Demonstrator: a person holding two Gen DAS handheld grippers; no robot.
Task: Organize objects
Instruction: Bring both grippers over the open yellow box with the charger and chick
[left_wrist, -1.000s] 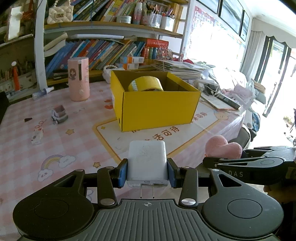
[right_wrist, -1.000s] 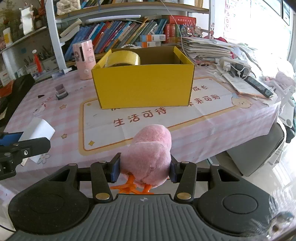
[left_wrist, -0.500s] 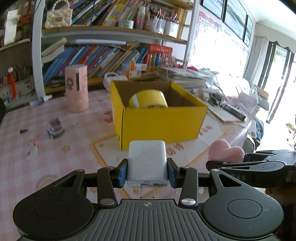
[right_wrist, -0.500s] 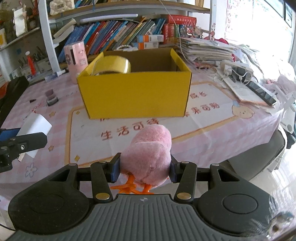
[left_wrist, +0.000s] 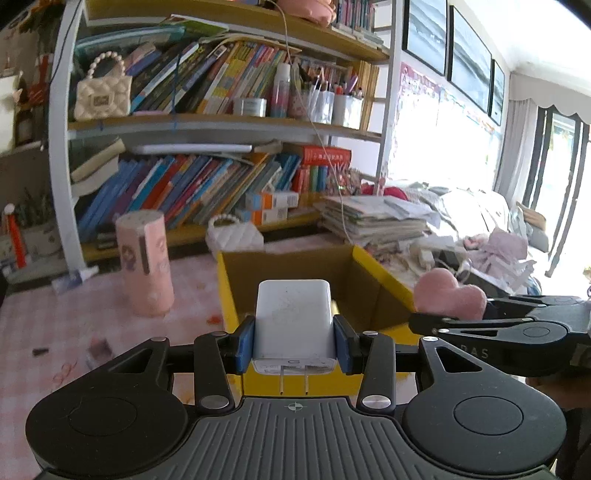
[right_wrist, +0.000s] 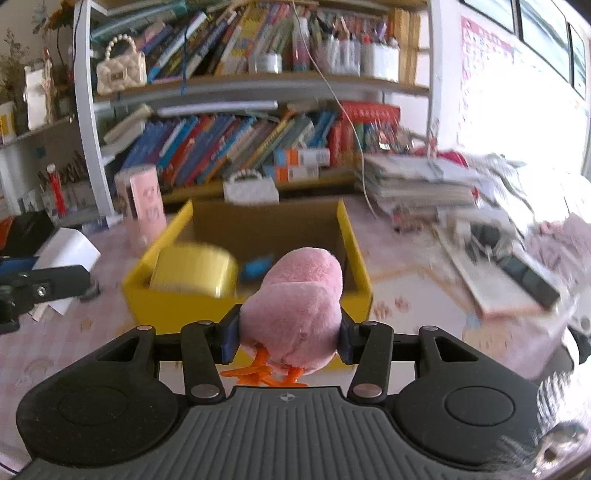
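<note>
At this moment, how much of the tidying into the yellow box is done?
Done: a tape roll and a blue item lie in the box. In hand: the left hand-held gripper clamps a white charger; the right clamps a pink plush chick. Left: dropping both in; small items remain on the table.

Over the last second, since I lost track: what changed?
Both grippers closed in on the yellow box, now at its near wall. Unchanged: left gripper clamps the white charger, right gripper the pink plush chick; the tape roll lies inside.
</note>
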